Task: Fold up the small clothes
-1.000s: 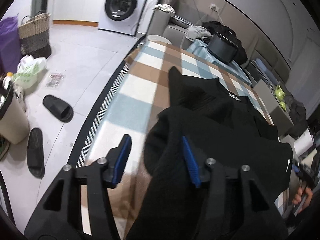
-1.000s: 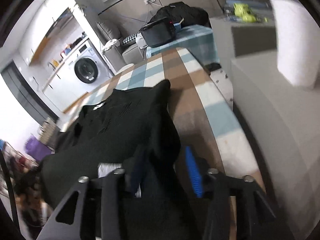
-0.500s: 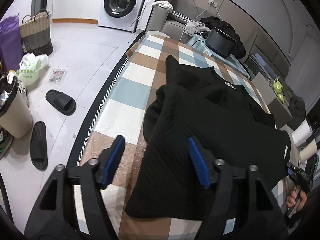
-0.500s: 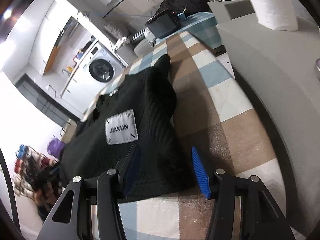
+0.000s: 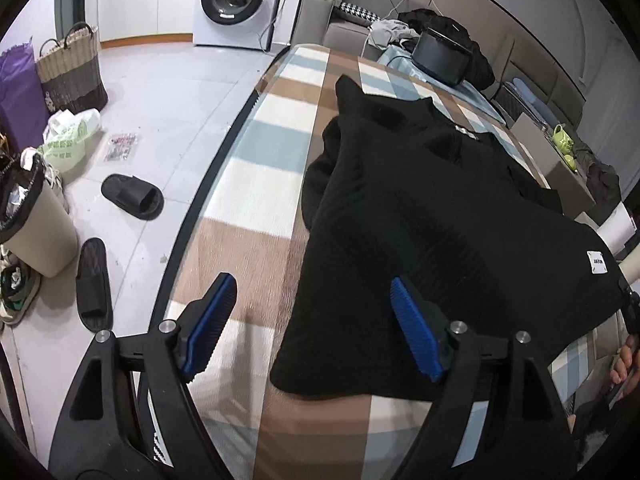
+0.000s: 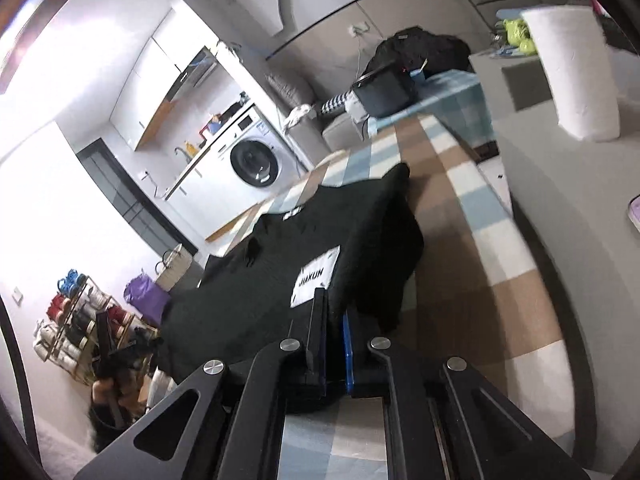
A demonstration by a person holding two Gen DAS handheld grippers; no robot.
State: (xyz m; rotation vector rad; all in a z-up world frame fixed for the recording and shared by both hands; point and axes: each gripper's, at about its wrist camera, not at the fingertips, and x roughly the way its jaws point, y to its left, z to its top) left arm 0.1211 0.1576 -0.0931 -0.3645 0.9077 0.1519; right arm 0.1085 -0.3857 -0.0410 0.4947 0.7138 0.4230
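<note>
The black garment [image 5: 440, 216] was matt ribbed knit cloth with a white woven label [image 6: 316, 280]. Under it the checked tablecloth [image 5: 256, 184] looked smooth. At twelve o'clock the washing machine [image 5: 236, 0] was glossy white; at nine, a woven basket [image 5: 72, 68] looked rough.

Black garment [image 5: 440, 216], blue-brown checked tablecloth [image 5: 260, 184]

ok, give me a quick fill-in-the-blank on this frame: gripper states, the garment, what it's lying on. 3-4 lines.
1. The left gripper has its jaws ____.
2. The right gripper is shut on the edge of the ____ garment.
3. The white patch on the garment reads ____.
4. The garment lies on a ____ tablecloth.

Missing words: open; black; JIAXUN; checked
</note>
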